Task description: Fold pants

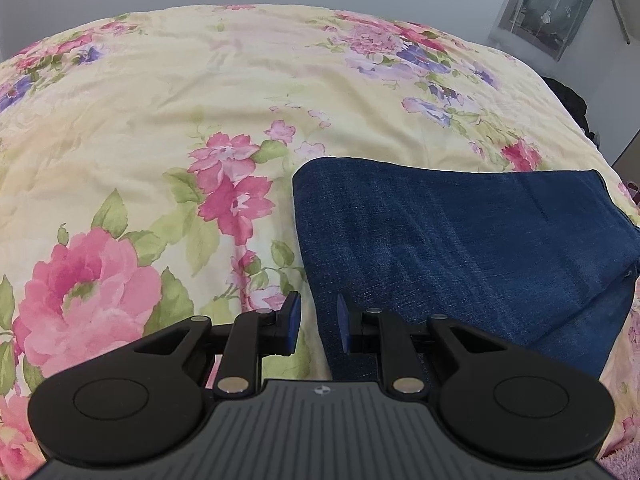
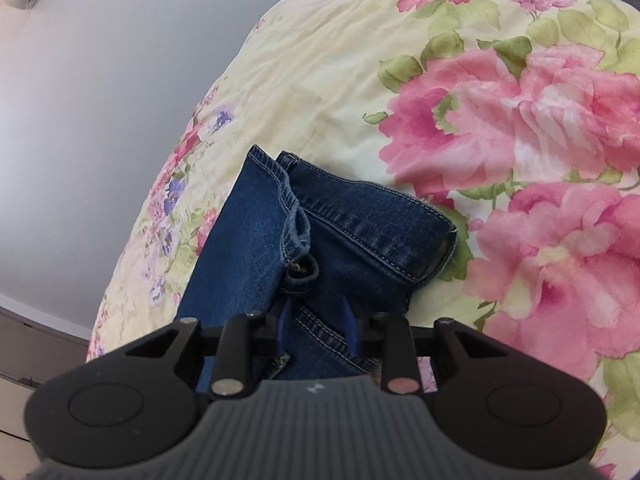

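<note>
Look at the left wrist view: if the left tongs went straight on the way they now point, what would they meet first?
Probably the left edge of the folded jeans, where it lies on the floral bedspread. The left tongs straddle that edge, so depth leaves it unclear which comes first.

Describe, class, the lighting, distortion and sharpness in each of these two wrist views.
Left wrist view: soft, even light without glare; fisheye bows the floral bedspread into a dome; dark vignette in the corners; jeans sharp. Right wrist view: equally soft light; the bed edge curves strongly; denim stitching crisp, right gripper body nearest the lens slightly soft.
</note>
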### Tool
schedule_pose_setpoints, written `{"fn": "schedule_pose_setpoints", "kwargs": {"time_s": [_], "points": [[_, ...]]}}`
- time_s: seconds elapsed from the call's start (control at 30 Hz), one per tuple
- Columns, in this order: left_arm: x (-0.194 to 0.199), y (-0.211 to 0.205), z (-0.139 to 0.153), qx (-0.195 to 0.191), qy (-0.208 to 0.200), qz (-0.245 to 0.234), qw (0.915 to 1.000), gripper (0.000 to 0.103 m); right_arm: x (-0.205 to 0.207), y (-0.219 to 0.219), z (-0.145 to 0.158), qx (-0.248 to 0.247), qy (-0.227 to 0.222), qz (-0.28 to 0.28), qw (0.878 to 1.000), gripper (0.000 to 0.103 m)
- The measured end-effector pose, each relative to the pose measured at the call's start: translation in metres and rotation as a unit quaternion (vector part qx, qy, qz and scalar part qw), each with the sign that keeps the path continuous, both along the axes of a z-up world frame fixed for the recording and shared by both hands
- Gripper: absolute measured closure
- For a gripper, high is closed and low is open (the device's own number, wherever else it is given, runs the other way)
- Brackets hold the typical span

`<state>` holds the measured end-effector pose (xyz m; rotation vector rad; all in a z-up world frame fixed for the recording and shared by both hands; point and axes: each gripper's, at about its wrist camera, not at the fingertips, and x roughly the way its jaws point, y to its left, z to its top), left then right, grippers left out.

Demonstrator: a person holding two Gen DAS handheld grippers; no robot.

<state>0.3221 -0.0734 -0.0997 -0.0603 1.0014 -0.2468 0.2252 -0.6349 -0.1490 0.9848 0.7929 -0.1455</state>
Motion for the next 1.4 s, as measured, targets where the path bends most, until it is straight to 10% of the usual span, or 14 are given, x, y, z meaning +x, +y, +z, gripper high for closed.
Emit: {"fn": "schedule_pose_setpoints", "kwargs": {"time_s": [0.4, 0.53, 0.9, 1.13, 1.4], "points": [[0.008, -0.012, -0.009, -0.002, 0.009, 0.004, 1.0, 0.081, 0.009, 0.001, -0.006, 0.023, 0.0, -0.018, 1.0, 0.079], [0.01, -0.012, -0.013, 0.002, 0.016, 0.006, 0.9999, 0.081, 0.016, 0.005, -0.004, 0.002, 0.004, -0.021, 1.0, 0.098], [0.019, -0.008, -0.037, 0.003, 0.045, 0.018, 0.9988, 0.081, 0.042, 0.039, 0.113, -0.216, -0.073, 0.079, 0.97, 0.103], [0.022, -0.018, -0.045, 0.023, 0.052, 0.004, 0.9984, 0.081, 0.029, -0.012, 0.015, -0.169, 0.049, 0.033, 0.984, 0.103], [0.021, -0.007, -0.028, 0.039, 0.031, -0.005, 0.9987, 0.081, 0.011, -0.025, 0.04, -0.203, 0.038, 0.003, 0.978, 0.089]]}}
